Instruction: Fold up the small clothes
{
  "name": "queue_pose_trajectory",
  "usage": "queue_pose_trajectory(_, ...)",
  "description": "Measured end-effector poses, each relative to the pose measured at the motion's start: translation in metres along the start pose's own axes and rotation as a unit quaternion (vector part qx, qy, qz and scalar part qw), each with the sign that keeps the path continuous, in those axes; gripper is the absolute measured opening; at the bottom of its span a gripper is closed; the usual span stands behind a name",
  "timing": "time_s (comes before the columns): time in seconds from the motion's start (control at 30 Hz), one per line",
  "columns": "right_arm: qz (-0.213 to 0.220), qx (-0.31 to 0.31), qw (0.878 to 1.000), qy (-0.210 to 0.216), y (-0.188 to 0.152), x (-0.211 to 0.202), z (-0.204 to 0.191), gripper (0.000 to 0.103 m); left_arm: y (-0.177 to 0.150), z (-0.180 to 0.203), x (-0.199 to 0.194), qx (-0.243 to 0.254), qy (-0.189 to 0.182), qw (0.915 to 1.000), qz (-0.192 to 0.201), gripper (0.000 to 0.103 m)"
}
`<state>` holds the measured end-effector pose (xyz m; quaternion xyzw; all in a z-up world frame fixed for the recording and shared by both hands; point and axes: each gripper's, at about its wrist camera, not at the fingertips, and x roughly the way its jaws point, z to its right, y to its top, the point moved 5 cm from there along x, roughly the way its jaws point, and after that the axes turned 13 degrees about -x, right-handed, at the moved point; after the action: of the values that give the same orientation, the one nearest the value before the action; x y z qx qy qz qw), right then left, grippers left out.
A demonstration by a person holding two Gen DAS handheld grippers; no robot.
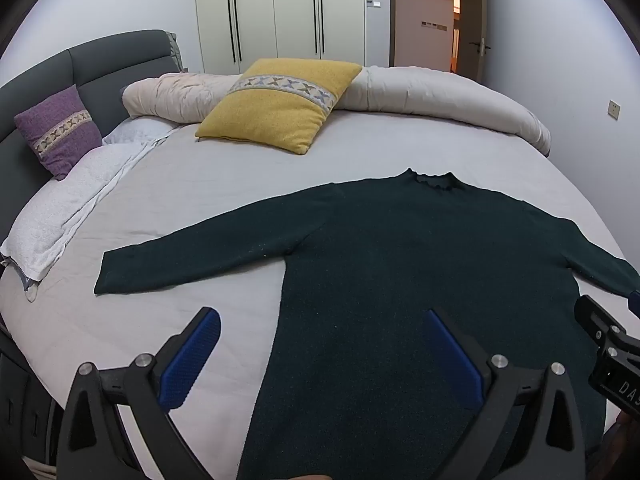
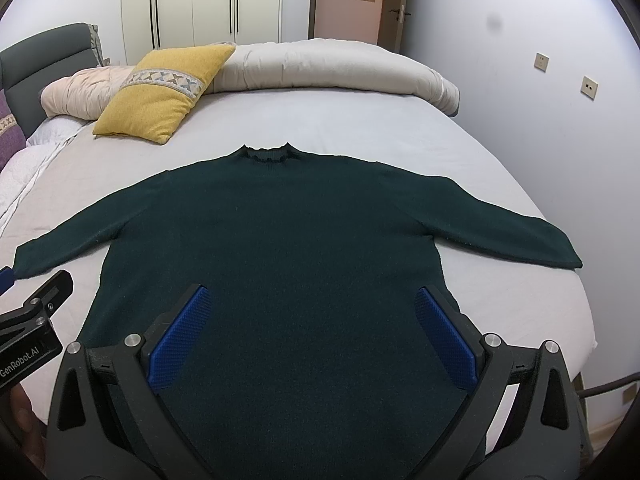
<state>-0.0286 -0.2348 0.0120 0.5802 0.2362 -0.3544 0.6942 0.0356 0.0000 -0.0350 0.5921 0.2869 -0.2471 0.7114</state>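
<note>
A dark green long-sleeved sweater (image 1: 400, 264) lies flat on the bed, collar away from me, both sleeves spread out to the sides. It also shows in the right wrist view (image 2: 288, 232). My left gripper (image 1: 324, 320) is open and empty, held above the sweater's left edge near the hem. My right gripper (image 2: 314, 298) is open and empty, above the lower middle of the sweater. The right gripper's body shows at the right edge of the left wrist view (image 1: 608, 344); the left gripper's body shows at the left edge of the right wrist view (image 2: 36, 320).
The bed sheet (image 1: 192, 184) is pale grey. A yellow cushion (image 1: 280, 104) and a rolled beige duvet (image 1: 432, 92) lie at the far side. A purple cushion (image 1: 60, 132) leans on the grey headboard (image 1: 100, 64) at left. White wardrobes (image 1: 280, 12) and an open door (image 1: 472, 20) stand behind.
</note>
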Motion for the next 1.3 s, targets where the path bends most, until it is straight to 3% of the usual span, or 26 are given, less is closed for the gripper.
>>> queue_pose_trajectory(1.3,-0.005,-0.003,1.000,-0.002,-0.0062,0.0078,-0.0086,0.103,-0.0046,-0.0037,0.0019,-0.002,-0.001,1.0000,-0.003,0.103)
